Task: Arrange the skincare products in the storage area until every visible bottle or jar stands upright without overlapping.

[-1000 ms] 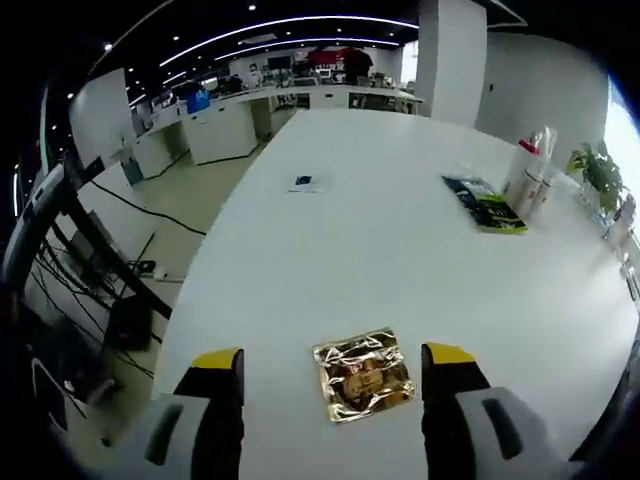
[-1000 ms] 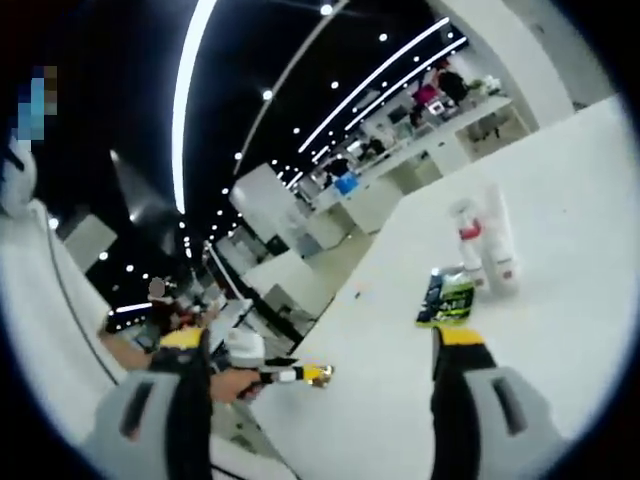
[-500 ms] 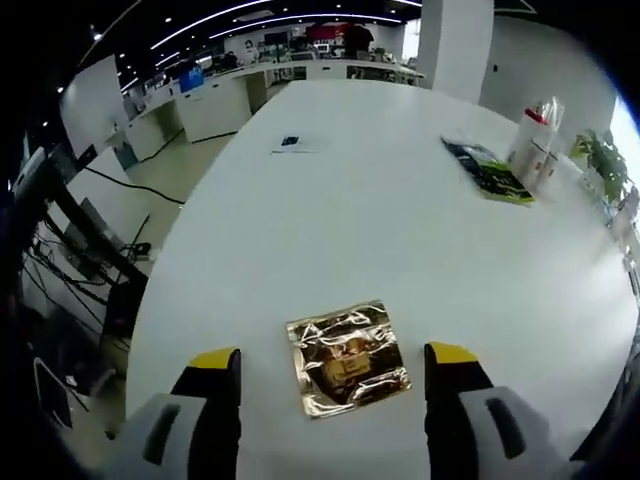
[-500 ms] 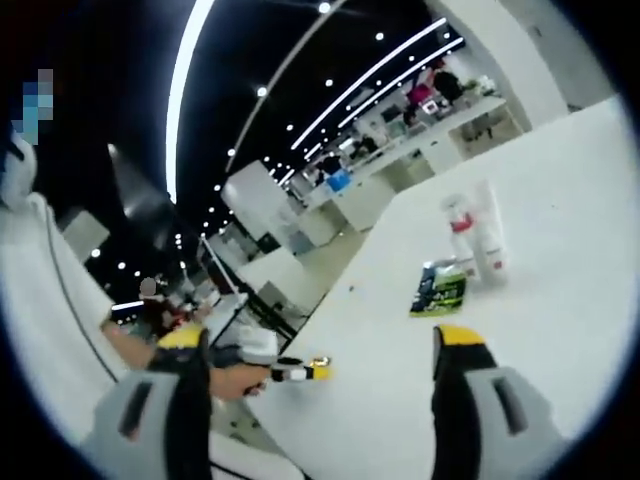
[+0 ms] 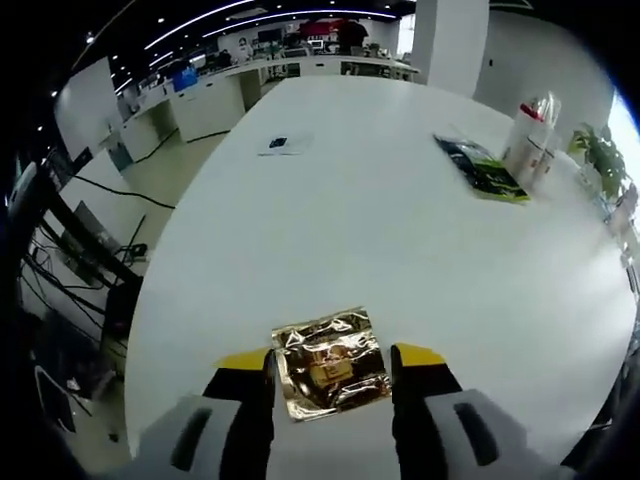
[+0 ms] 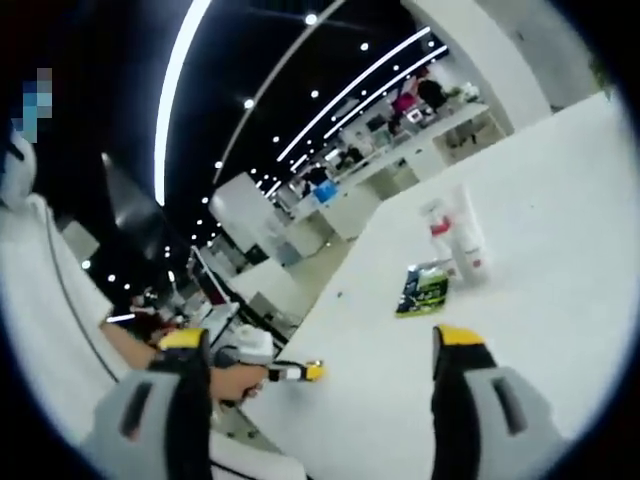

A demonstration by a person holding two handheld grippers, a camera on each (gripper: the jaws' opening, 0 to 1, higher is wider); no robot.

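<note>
Your left gripper (image 5: 332,362) jaws bracket the gold sachet (image 5: 328,362), contact unclear. Right gripper (image 6: 318,350) jaws released. White bottles (image 5: 527,145) stand beside a green packet (image 5: 482,169), far across the white tabletop (image 5: 380,230); office behind.

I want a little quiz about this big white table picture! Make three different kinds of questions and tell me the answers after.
1. True or false: the crinkly gold foil packet lies flat on the white table, between the jaws of the left gripper.
2. Pick one. Beside the flat green and black packet stand: A) white bottles with red tops, B) a blue mug, C) a stack of plates.
3. Fill the gap: the right gripper has its jaws wide apart with ____ between them.

Key: 1 true; 2 A, the white bottles with red tops; 3 nothing.
</note>
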